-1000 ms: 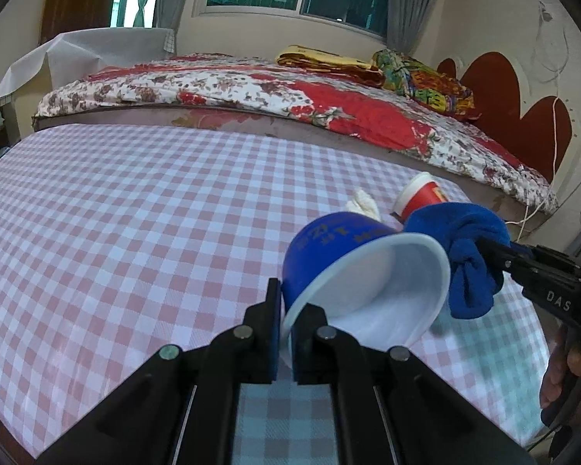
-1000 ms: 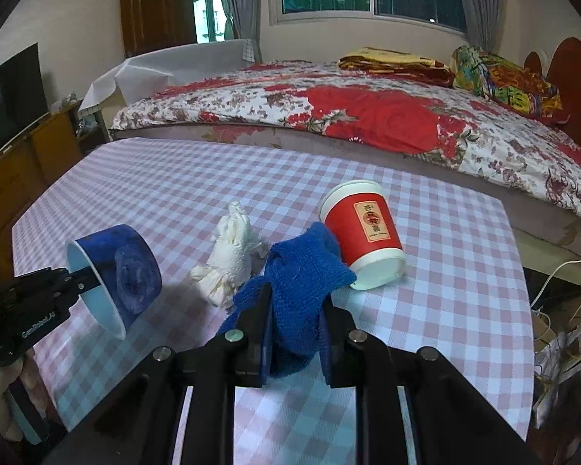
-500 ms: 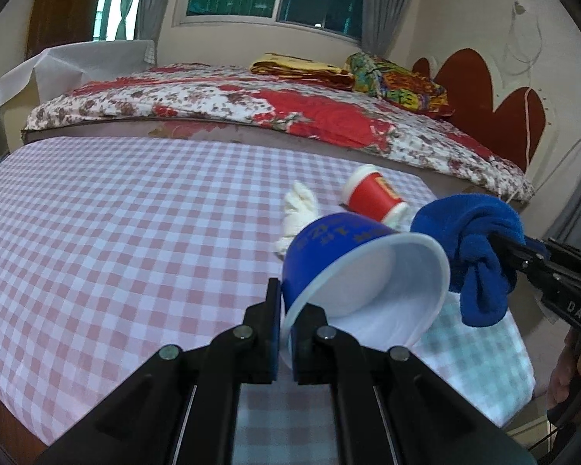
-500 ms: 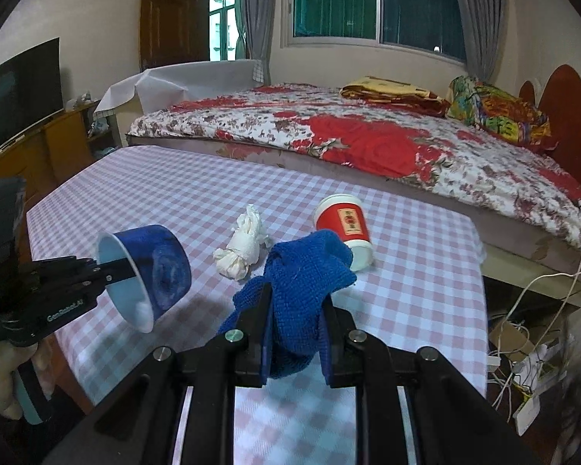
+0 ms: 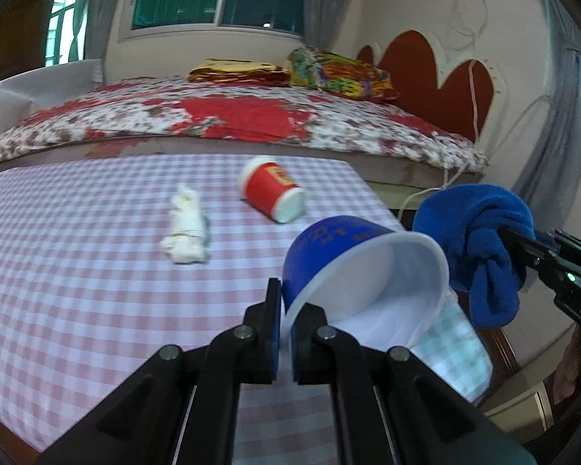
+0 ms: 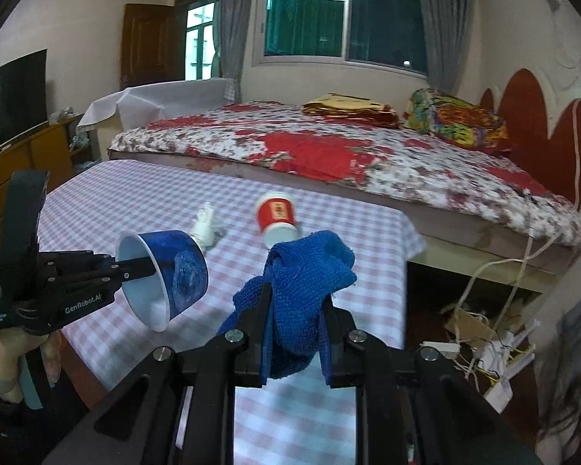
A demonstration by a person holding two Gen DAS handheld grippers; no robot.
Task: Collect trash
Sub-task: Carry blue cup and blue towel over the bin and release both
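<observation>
**Both claws loaded above the table's near edge**

The left gripper point(image 5: 285, 333) tilts downward, clamped on the rim of a blue paper cup with white inside point(image 5: 352, 267). The right gripper point(image 6: 295, 333) grips a bunched blue knitted cloth point(image 6: 302, 283). On the pink-checked tablecloth point(image 5: 77, 271), near the far right corner, lie a toppled red paper cup point(image 5: 271, 192) and a crumpled white tissue point(image 5: 186, 224).

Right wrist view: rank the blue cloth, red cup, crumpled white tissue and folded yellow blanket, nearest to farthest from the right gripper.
1. Blue cloth, clamped in the right gripper.
2. Red cup, on its side on the table just beyond.
3. Crumpled white tissue, slightly left; close to the cup's distance.
4. Folded yellow blanket, on the bed.
</observation>
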